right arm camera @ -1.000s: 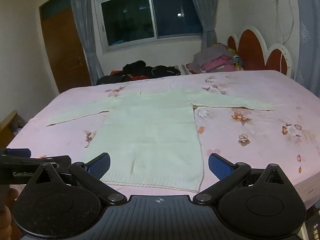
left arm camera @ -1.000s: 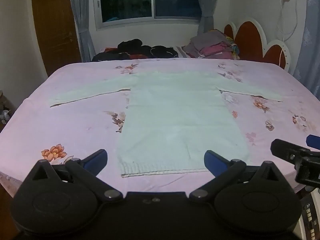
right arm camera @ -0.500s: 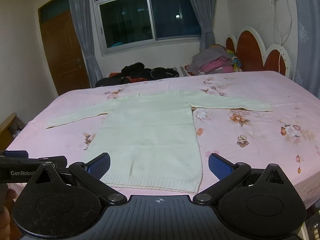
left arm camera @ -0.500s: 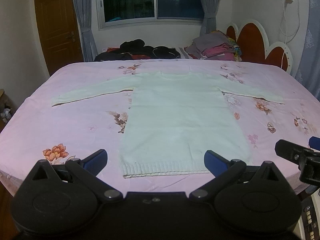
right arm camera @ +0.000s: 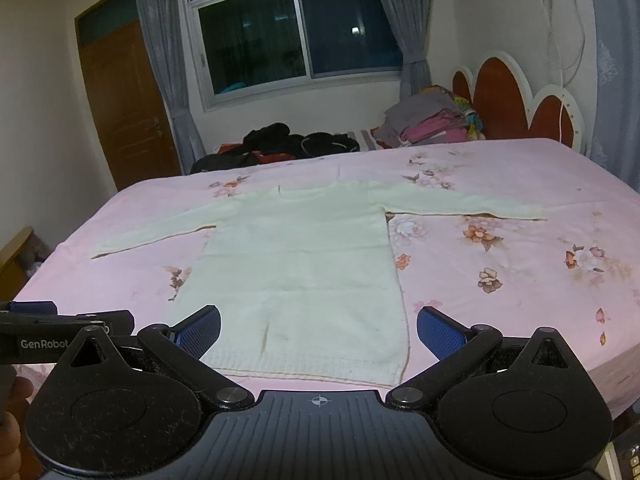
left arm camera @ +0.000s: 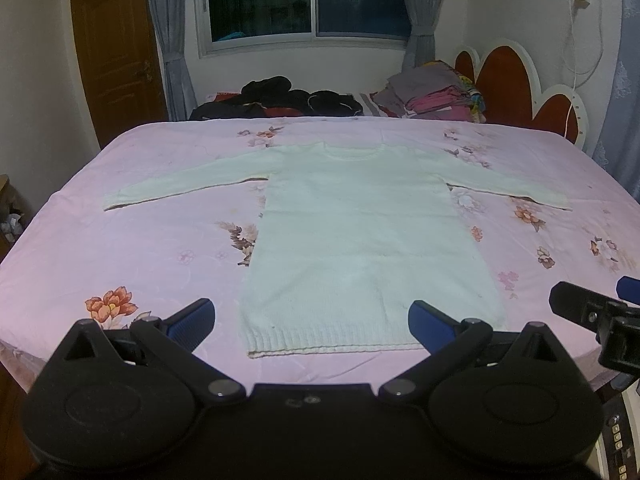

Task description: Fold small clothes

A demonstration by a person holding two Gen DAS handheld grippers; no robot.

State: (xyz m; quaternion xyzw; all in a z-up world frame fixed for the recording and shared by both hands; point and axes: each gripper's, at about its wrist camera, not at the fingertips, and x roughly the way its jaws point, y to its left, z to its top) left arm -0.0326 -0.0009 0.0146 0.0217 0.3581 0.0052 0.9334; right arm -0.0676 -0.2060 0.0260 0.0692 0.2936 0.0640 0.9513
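A pale cream long-sleeved sweater lies flat on the pink floral bed, sleeves spread to both sides, hem toward me. It also shows in the right wrist view. My left gripper is open and empty, hovering just in front of the hem. My right gripper is open and empty, also just before the hem. The right gripper shows at the right edge of the left wrist view; the left gripper shows at the left edge of the right wrist view.
Dark clothes and a stack of folded clothes lie at the far side of the bed. A red and white headboard stands at the right. A wooden door and a window are behind.
Both grippers have tilted up and risen slightly, so the room shows higher in view. The sweater has not moved. Both grippers stay open.
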